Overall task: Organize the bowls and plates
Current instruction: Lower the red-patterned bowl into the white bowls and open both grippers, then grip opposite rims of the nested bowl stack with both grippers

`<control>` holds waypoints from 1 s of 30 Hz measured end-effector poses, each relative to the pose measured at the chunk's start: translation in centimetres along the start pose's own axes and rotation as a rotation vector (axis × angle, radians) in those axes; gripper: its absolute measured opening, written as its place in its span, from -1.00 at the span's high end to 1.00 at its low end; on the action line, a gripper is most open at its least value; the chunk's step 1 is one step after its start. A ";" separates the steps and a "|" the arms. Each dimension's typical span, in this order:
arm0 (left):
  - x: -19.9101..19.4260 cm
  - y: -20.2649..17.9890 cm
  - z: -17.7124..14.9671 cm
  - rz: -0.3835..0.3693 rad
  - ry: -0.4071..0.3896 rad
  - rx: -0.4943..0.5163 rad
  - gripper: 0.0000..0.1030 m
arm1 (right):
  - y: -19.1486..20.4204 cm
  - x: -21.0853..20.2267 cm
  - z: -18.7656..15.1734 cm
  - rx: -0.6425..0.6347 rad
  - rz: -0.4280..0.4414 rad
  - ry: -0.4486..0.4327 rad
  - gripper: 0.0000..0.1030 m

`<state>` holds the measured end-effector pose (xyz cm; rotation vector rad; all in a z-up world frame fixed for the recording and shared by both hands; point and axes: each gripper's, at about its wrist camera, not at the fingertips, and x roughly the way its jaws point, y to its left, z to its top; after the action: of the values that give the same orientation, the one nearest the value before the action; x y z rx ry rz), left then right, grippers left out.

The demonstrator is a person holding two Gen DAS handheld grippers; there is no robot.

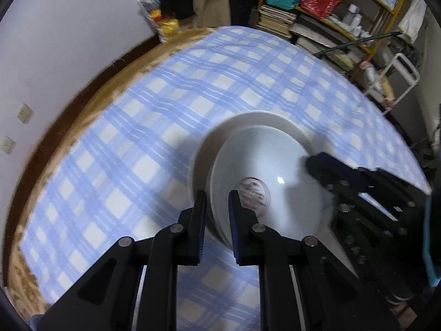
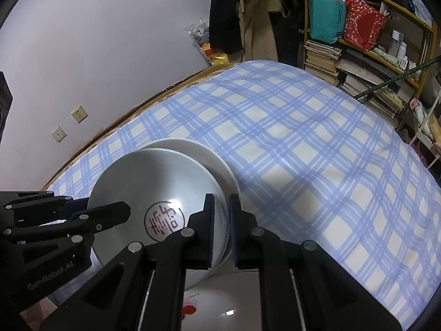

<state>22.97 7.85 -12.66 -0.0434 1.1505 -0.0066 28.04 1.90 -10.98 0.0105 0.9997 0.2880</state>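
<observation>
A blue-and-white checked cloth [image 2: 303, 143] is spread over a wooden-edged surface. A yellow-framed shelf [image 2: 366, 55] is stacked with books [image 2: 321, 55]; a teal bag [image 2: 326, 19] and a red patterned bag [image 2: 363, 24] are set on it. Two wall sockets [image 2: 79, 114] are noted. Dark garments [image 2: 223, 19] are hung beside the shelf.

White plate [image 2: 212, 151] lies on blue-checked cloth [image 2: 303, 143].

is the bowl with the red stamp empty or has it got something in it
Empty: the bowl shows only its bare white inside and the red stamp on its bottom.
</observation>
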 end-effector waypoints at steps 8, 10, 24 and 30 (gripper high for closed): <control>-0.1 0.8 0.2 0.017 -0.006 -0.015 0.63 | -0.6 -0.4 0.1 0.024 0.006 -0.006 0.74; -0.2 1.5 0.4 0.002 -0.009 -0.036 0.58 | -0.9 -0.8 0.3 0.035 0.005 -0.013 0.74; -1.1 5.2 1.0 -0.056 -0.017 -0.098 0.21 | -5.1 -2.6 1.1 0.104 -0.012 -0.007 -0.06; -0.2 5.8 0.8 -0.048 0.015 -0.110 0.12 | -6.4 -2.1 0.6 0.087 -0.053 0.067 -0.81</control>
<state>23.54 13.65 -12.32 -0.1687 1.1641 0.0135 29.00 -4.73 -9.85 0.0529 1.0770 0.1971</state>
